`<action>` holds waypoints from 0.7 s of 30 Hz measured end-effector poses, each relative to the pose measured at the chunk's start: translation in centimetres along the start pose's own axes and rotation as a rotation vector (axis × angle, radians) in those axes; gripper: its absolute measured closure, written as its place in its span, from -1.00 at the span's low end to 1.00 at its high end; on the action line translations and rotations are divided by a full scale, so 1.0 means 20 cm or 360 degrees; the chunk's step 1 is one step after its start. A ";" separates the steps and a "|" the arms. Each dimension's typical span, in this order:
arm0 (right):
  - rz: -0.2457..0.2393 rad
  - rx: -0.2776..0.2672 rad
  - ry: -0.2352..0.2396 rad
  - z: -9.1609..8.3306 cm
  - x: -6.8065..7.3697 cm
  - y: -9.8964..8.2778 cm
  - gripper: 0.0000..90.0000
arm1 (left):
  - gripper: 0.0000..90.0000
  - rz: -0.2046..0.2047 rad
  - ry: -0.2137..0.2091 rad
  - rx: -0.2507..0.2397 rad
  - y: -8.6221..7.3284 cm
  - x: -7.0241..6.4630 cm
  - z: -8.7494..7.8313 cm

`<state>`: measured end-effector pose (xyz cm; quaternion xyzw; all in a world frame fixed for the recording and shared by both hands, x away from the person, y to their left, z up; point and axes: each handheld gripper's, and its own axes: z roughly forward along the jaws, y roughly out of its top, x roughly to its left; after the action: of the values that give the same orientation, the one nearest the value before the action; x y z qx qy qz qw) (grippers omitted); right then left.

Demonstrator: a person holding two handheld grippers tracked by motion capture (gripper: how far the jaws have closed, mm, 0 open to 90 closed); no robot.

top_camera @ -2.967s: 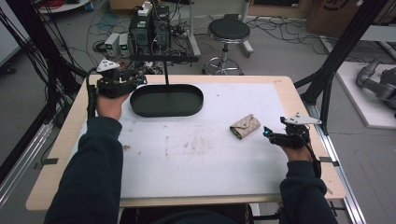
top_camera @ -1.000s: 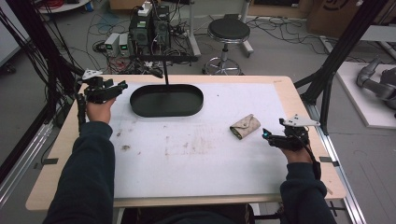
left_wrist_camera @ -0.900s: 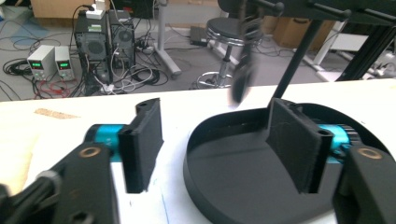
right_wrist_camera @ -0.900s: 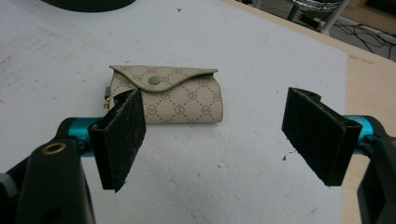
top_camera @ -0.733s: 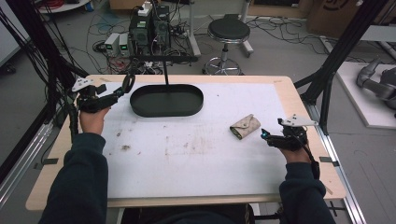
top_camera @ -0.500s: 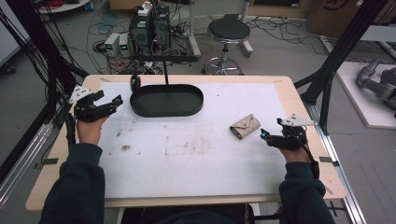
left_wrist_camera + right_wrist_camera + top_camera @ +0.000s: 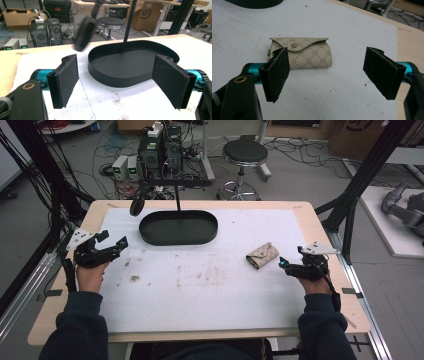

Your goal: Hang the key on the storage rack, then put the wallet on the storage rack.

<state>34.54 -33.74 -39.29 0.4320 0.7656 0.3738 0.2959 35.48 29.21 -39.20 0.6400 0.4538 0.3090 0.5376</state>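
Note:
A beige patterned pouch with a snap flap lies on the white sheet at the right. My right gripper rests just right of it, open. In the right gripper view the pouch lies a little ahead of the wide-spread jaws of this gripper, one corner hidden behind the left-hand jaw. My left gripper hovers open near the table's left edge. In the left gripper view its jaws stand apart with nothing between them, and this gripper faces the black oval tray.
The black oval tray sits at the back middle, with a thin post rising from it. An arm from the post carries a black elongated head over the tray's left end. The sheet has brown stains.
My left gripper has pulled away from the black head beside the tray, moving left and towards the person. The right gripper and the pouch have barely moved.

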 end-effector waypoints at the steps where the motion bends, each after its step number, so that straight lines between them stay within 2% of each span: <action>1: 0.0002 0.0007 0.0002 0.00 0.00 0.00 -0.52 | -0.53 0.0000 0.0002 -0.0002 0.00 -0.01 0.00; 12: -0.0021 0.0078 0.0019 0.06 0.08 0.02 -0.52 | -0.53 0.0054 -0.0058 0.0082 -0.04 -0.06 0.04; 15: 0.0008 0.0088 0.0037 0.09 0.11 0.04 -0.49 | -0.53 0.0053 -0.0073 0.0095 -0.05 -0.06 0.04; 19: 0.0013 0.0116 0.0007 0.14 0.15 0.08 -0.45 | -0.53 0.0061 -0.0063 0.0117 -0.05 -0.06 0.03; 21: 0.0049 0.0148 -0.0035 0.19 0.16 0.10 -0.46 | -0.53 0.0052 -0.0056 0.0106 -0.05 -0.05 0.03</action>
<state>36.83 -28.97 -40.07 0.4611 0.7720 0.3377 0.2782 35.28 28.04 -40.24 0.6702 0.4440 0.2911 0.5187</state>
